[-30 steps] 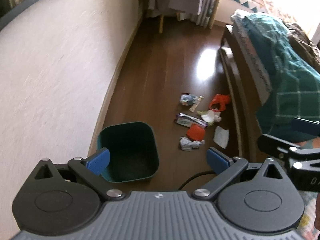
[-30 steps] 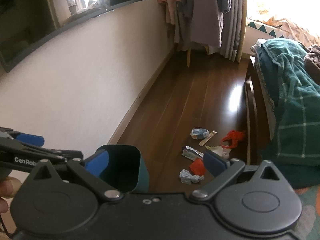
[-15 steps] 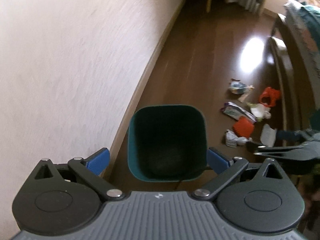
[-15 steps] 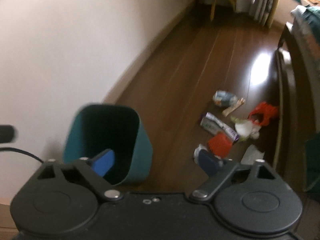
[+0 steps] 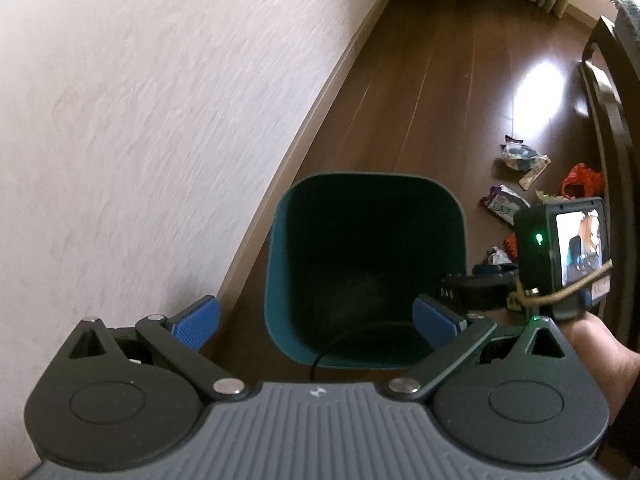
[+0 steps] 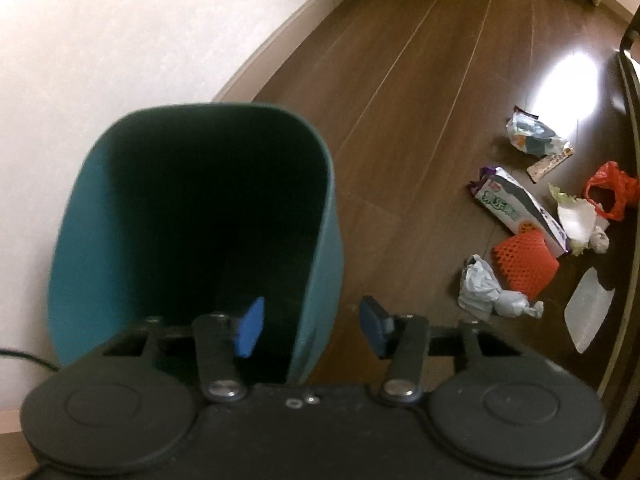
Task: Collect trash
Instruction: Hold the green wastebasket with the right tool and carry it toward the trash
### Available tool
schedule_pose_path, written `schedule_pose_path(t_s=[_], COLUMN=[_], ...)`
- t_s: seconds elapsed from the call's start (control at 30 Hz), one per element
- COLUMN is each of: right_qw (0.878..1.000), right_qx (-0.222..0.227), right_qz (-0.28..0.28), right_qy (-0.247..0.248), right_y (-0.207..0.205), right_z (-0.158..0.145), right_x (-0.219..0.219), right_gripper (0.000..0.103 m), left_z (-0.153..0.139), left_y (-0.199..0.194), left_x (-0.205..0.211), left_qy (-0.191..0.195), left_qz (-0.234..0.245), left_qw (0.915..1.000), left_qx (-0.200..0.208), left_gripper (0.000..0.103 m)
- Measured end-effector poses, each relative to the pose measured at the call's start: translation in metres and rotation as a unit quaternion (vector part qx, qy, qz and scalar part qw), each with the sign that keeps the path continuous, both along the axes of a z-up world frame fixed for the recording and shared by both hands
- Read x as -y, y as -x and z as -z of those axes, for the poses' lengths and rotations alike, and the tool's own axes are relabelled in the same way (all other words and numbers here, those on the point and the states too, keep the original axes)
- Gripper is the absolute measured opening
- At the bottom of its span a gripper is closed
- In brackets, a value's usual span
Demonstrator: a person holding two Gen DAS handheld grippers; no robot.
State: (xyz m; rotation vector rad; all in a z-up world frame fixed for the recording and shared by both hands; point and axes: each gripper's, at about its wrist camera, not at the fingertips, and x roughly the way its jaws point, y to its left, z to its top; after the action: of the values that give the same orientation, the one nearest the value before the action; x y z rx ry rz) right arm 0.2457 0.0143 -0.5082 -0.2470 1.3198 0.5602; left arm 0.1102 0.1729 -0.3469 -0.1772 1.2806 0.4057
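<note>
Closing in on the teal bin [image 6: 192,216] since 1 s ago: right gripper [image 6: 310,326] now straddles its near wall, fingers apart, nothing pinched; left gripper [image 5: 316,320] spread wide above. Trash pile [image 6: 524,232] lies untouched on floor [image 6: 400,80], so prob. repositioning bin 1st.

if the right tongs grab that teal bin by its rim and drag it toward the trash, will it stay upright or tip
The teal bin looks empty and thin-walled, so probably light and easy to drag. It is tall and narrows downward, so a rim pull could tip it. The right tongs straddle its near wall, still apart; on the glossy wood floor it should slide.
</note>
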Motion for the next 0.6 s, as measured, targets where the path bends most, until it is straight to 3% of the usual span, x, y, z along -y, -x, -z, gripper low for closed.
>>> schedule_pose_path(t_s=[0.1,0.27,0.6], right_qw=[1.0,0.999,0.998], right_qx=[-0.007,0.006,-0.007], right_qz=[0.01,0.017,0.037], right_qy=[0.009,0.03,0.042], right_y=[-0.004,-0.01,-0.01], right_z=[0.005,0.013,0.011], right_x=[-0.003,-0.005,0.0], right_gripper=[0.026,0.011,0.008], left_z=[0.004,0.011,0.017], left_y=[0.002,0.0,-0.006], left_x=[-0.007,-0.013,-0.015], left_qy=[0.001,-0.003,-0.008], left_qz=[-0.01,-0.018,-0.025], left_qw=[0.9999,0.9998,0.9995], left_qx=[-0.01,-0.011,-0.02], left_gripper=[0.103,0.103,0.103])
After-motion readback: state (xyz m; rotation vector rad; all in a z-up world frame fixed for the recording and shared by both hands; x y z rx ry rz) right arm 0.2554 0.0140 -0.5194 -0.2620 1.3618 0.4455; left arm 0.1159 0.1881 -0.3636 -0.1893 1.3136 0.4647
